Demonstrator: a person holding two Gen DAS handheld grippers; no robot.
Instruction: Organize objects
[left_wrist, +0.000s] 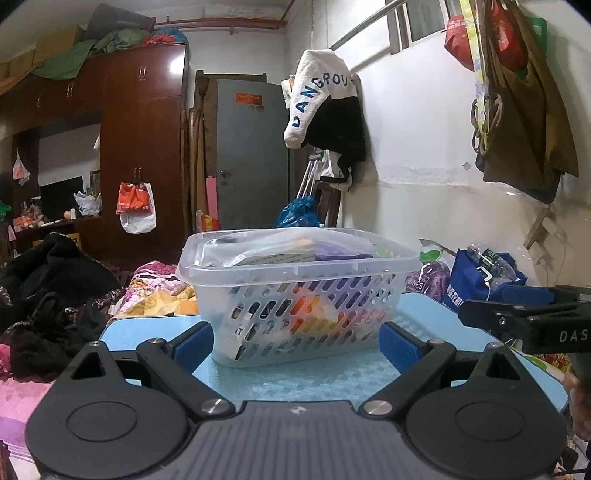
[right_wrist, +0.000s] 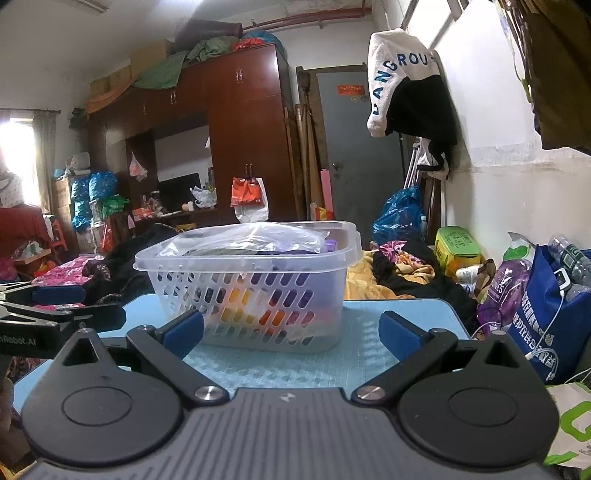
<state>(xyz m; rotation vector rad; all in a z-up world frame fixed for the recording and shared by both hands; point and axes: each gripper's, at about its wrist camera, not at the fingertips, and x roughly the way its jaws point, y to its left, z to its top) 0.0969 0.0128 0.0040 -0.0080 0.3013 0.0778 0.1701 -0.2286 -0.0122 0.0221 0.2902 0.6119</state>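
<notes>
Clear basket (left_wrist: 295, 295) before blue bag (left_wrist: 476, 280)

A clear plastic basket (left_wrist: 295, 295) with slotted, perforated walls and a broad rim stands upright on the light blue worktop (left_wrist: 295, 380). It is filled to the rim: a crinkled clear plastic bag (left_wrist: 258, 245) lies on top, and orange, yellow and purple things show through the slots.

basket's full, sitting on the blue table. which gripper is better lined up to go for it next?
Left, marginally. The left gripper is open with the basket centred between its fingers; the right gripper, also open, sees the basket offset to its left.
</notes>
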